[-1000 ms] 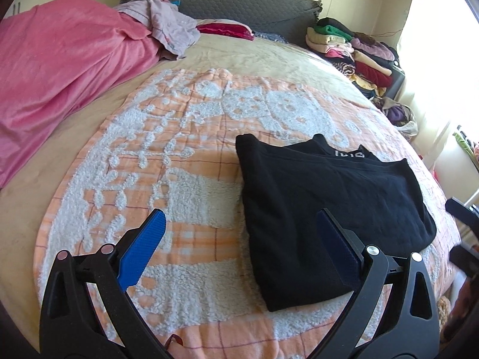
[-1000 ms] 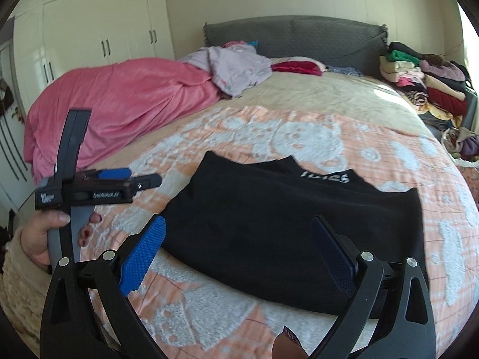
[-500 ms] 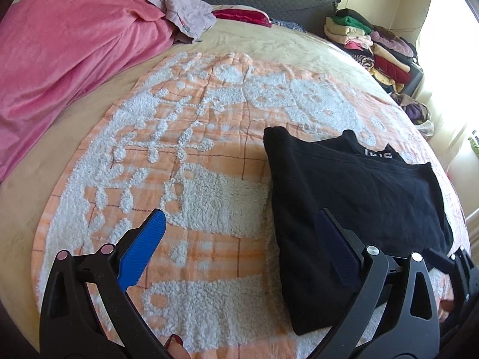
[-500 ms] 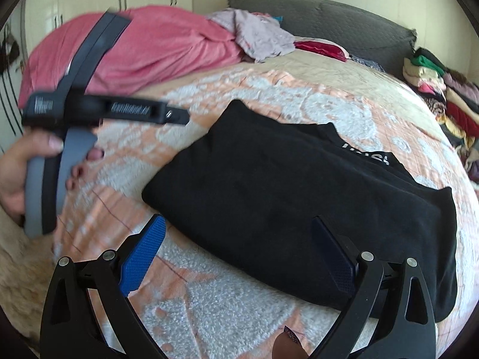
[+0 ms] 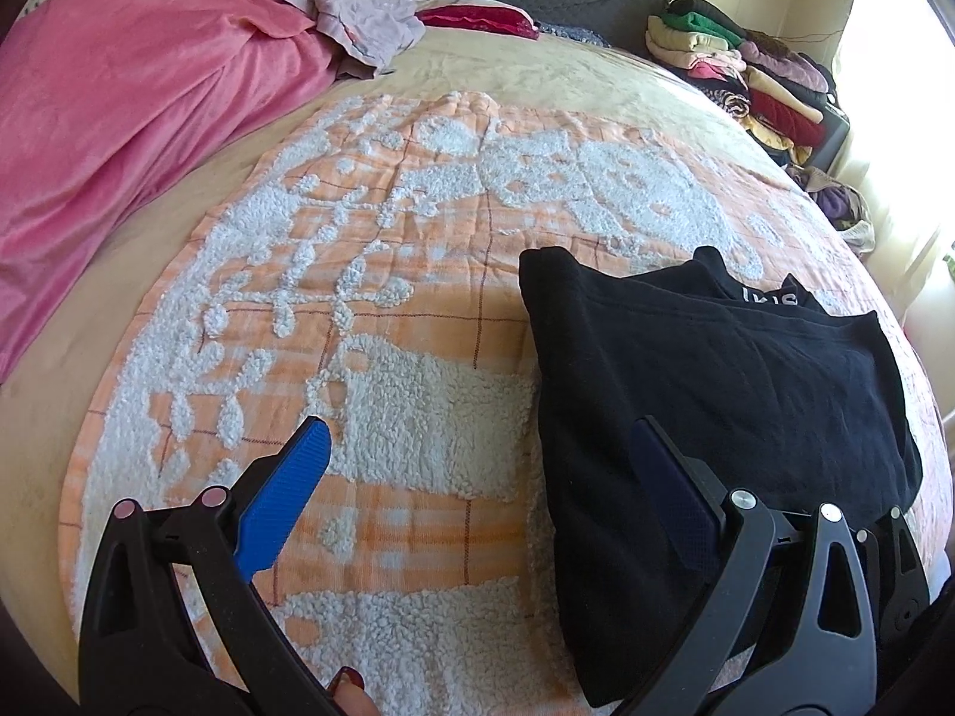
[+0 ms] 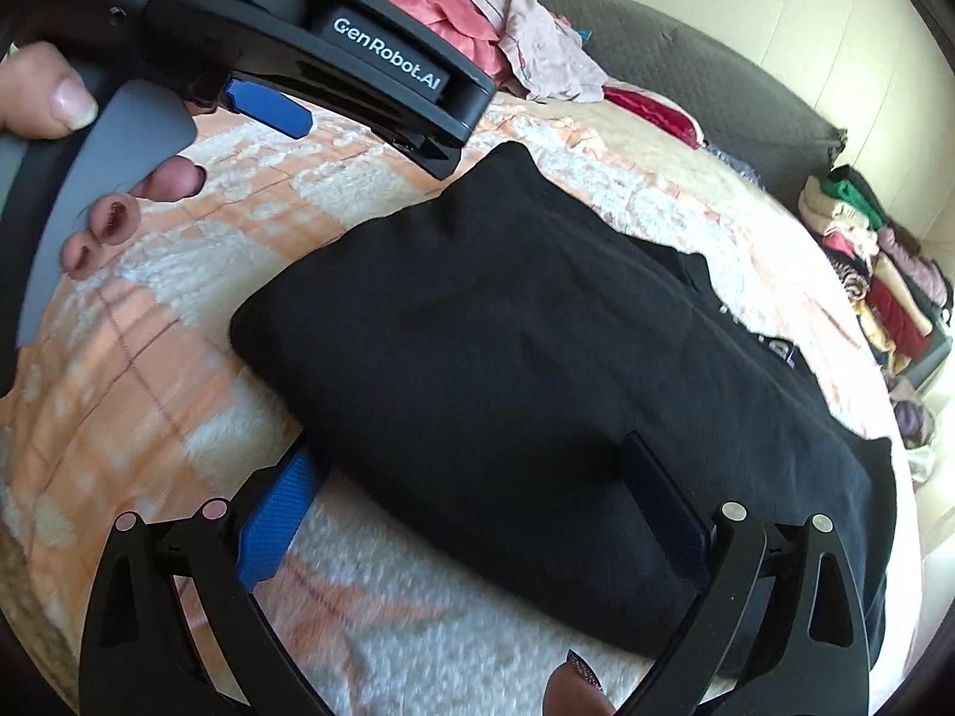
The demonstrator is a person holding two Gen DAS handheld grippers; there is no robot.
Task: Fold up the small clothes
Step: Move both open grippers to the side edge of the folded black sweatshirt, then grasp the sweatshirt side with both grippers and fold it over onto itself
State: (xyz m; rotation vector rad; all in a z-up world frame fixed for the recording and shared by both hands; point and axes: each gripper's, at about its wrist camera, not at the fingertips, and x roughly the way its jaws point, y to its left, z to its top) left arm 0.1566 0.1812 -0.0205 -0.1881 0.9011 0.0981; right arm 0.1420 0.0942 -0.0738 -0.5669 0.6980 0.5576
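The black shirt [image 5: 716,394] lay partly folded at the right of the frame on the orange blanket [image 5: 370,358]. The left gripper [image 5: 477,477] and right gripper [image 6: 471,477] both gaped wide, holding nothing, low over its near edge. A shallow pinch there would likely catch only the top layer, and the fold would slide apart on the fleecy pile.
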